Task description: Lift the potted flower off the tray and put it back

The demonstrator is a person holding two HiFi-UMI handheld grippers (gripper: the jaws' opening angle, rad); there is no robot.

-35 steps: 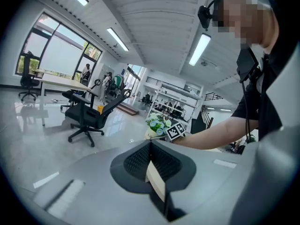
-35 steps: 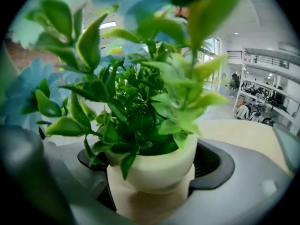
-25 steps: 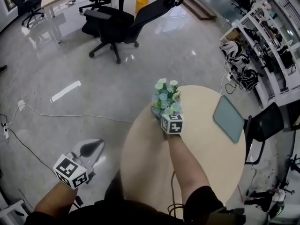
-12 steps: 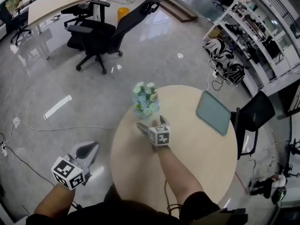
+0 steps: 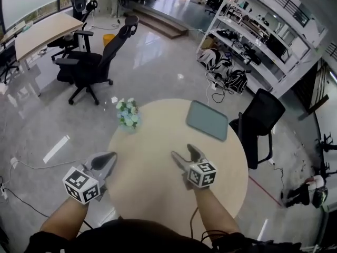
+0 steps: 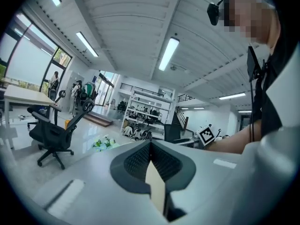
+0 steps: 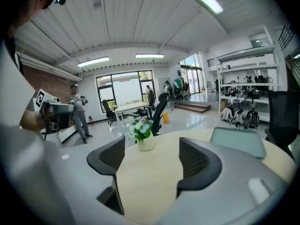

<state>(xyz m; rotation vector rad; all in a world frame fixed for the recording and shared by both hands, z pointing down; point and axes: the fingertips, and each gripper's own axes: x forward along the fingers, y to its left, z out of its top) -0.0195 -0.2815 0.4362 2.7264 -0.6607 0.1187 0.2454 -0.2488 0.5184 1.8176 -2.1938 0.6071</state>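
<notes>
The potted flower [image 5: 128,114], pale blue and white blooms in a white pot, stands on the round beige table [image 5: 158,194] near its far left edge. It is apart from the teal tray [image 5: 207,120], which lies bare at the far right. My right gripper [image 5: 183,152] hovers over the table's middle, well short of the pot. Its jaws are closing with nothing between them. Between them, in the right gripper view, I see the flower [image 7: 143,134] and the tray [image 7: 236,142]. My left gripper [image 5: 107,158] is at the table's near left edge, jaws shut and empty [image 6: 150,146].
A black chair [image 5: 260,123] stands against the table's right side. Black office chairs [image 5: 92,62] and a desk [image 5: 37,36] are on the shiny floor at far left. Shelving [image 5: 263,41] with bags lines the far right. A cable [image 5: 31,165] runs across the floor.
My right gripper left the potted flower standing on the table and drew back toward me, jaws apart. The left gripper rose beside the table. The head view swung, so table and tray moved left.
</notes>
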